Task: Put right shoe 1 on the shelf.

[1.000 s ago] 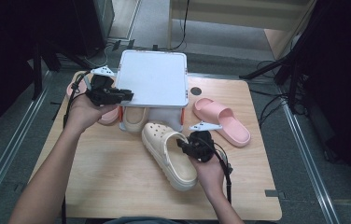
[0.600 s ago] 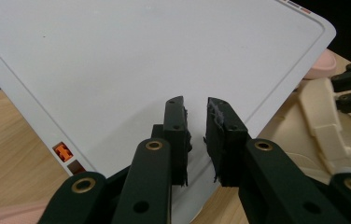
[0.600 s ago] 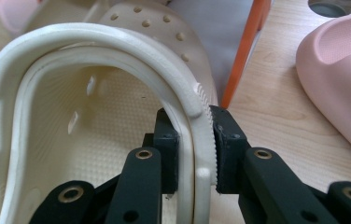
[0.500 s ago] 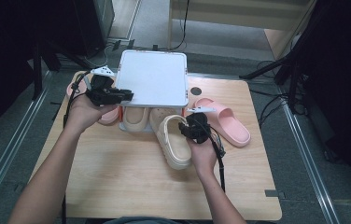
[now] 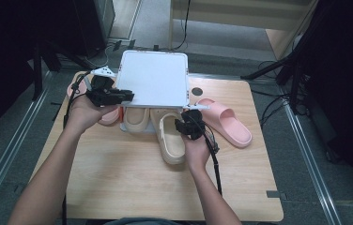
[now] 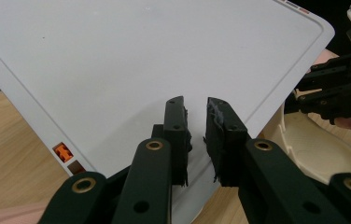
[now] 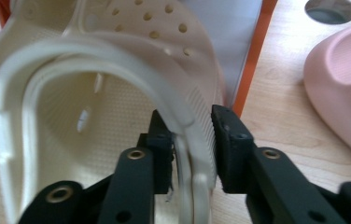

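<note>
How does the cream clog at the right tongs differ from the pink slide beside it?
The cream clog has a perforated closed toe and heel strap; the pink slide is open-backed with a plain band. The clog's toe tucks under the white lid; the slide lies apart. The clog's rim sits between the right tongs; the slide lies untouched. Both rest upright on the table.

No text, brand or number can be read; the white lid (image 6: 141, 70) carries only small orange square marks near its edge, without letters.
</note>
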The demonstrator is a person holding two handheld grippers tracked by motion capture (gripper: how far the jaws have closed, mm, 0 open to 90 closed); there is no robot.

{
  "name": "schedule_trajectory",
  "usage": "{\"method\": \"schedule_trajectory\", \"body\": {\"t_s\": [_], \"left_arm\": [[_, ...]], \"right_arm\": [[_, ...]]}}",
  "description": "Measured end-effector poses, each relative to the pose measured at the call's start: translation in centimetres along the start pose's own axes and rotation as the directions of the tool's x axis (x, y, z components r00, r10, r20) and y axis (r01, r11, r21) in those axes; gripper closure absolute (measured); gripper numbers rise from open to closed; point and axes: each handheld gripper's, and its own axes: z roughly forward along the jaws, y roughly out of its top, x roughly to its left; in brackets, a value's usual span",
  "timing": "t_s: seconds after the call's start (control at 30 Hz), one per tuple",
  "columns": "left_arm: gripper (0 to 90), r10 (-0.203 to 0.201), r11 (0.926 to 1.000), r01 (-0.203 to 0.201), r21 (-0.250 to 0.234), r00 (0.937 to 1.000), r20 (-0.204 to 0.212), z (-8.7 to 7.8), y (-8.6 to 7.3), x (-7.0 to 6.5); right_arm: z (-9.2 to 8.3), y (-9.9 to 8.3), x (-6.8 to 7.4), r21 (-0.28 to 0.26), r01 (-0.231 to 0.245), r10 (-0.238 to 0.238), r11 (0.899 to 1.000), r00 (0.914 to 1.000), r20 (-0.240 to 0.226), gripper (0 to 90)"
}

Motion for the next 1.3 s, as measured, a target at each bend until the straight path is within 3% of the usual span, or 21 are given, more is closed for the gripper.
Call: {"method": "schedule_trajectory", "body": {"t_s": [0.1,0.3,0.33,0.4,0.43,0.57,0.6,0.77,0.87,0.9,0.93,0.97,1.0,1.03,1.07,1.13,1.3], "left_arm": [[78.0,0.0,1.0,0.0,-0.001,1.0,0.0,0.0,0.0,0.0],[78.0,0.002,1.0,-0.002,0.0,1.0,0.002,0.0,0.0,0.0],[78.1,0.002,1.0,-0.002,-0.001,1.0,0.002,0.0,0.0,0.0],[78.0,0.002,1.0,-0.002,-0.001,1.0,0.002,0.0,0.0,0.0],[78.1,0.003,1.0,-0.003,0.0,1.0,0.001,0.0,0.0,0.0],[78.0,0.003,1.0,-0.003,0.0,1.0,0.0,0.0,0.0,0.0],[78.0,0.004,1.0,-0.004,0.002,1.0,-0.001,0.0,0.0,0.0],[78.0,0.0,1.0,0.0,0.0,1.0,0.001,0.0,0.0,0.0],[78.0,0.002,1.0,-0.002,0.001,1.0,-0.001,0.0,0.0,0.0],[78.0,0.002,1.0,-0.002,0.002,1.0,0.0,0.0,0.0,0.0],[78.1,0.002,1.0,-0.002,0.002,1.0,0.0,0.0,0.0,0.0],[78.0,0.002,1.0,-0.002,0.002,1.0,0.0,0.0,0.0,0.0],[78.0,0.001,1.0,-0.001,0.003,1.0,-0.004,0.0,0.0,0.0],[78.0,-0.003,1.0,0.003,0.004,1.0,-0.004,0.0,0.0,0.0],[78.1,-0.003,1.0,0.003,0.004,1.0,-0.004,0.0,0.0,0.0],[78.5,-0.003,1.0,0.003,0.004,1.0,-0.008,0.0,0.1,-0.1],[81.1,-0.017,0.9998,0.017,0.005,0.9999,-0.002,0.0,0.1,0.1]], "right_arm": [[-0.1,-0.2,-0.1,-0.007,-0.011,0.011,1.0,0.9997,-0.021,66.7],[-1.1,-0.2,0.1,-0.027,0.011,-0.014,1.0,0.9966,-0.081,57.2],[-2.1,-0.1,0.1,-0.04,0.013,-0.018,0.999,0.9922,-0.124,53.3],[-2.5,-0.1,0.1,-0.044,0.019,-0.025,0.999,0.9904,-0.136,51.7],[-3.5,-0.1,0.3,-0.056,0.042,-0.049,0.998,0.9895,-0.136,51.5],[-4.8,-0.3,0.3,-0.057,0.043,-0.052,0.997,0.986,-0.158,52.2],[-5.6,-0.7,0.2,-0.064,0.041,-0.052,0.997,0.9822,-0.18,53.6],[-6.9,-1.6,0.0,-0.051,0.05,-0.059,0.997,0.9787,-0.197,59.3],[-7.8,-3.2,0.0,-0.028,0.079,-0.083,0.997,0.9708,-0.225,73.7],[-7.8,-3.2,0.0,-0.028,0.079,-0.083,0.997,0.9708,-0.225,73.7],[-8.1,-4.2,0.1,-0.017,0.084,-0.085,0.996,0.9657,-0.245,81.1],[-8.1,-4.2,0.1,-0.017,0.084,-0.085,0.996,0.9657,-0.245,81.1],[-8.5,-5.3,0.1,-0.013,0.078,-0.079,0.997,0.9553,-0.285,86.5],[-8.7,-5.8,0.2,-0.011,0.082,-0.082,0.997,0.9527,-0.293,89.6],[-8.7,-5.8,0.2,-0.011,0.082,-0.082,0.997,0.9527,-0.293,89.6],[-8.9,-7.2,0.3,0.007,0.079,-0.073,0.997,0.9442,-0.321,90.0],[-8.8,-8.6,0.7,0.034,0.105,-0.09,0.994,0.9469,-0.309,90.0]]}}
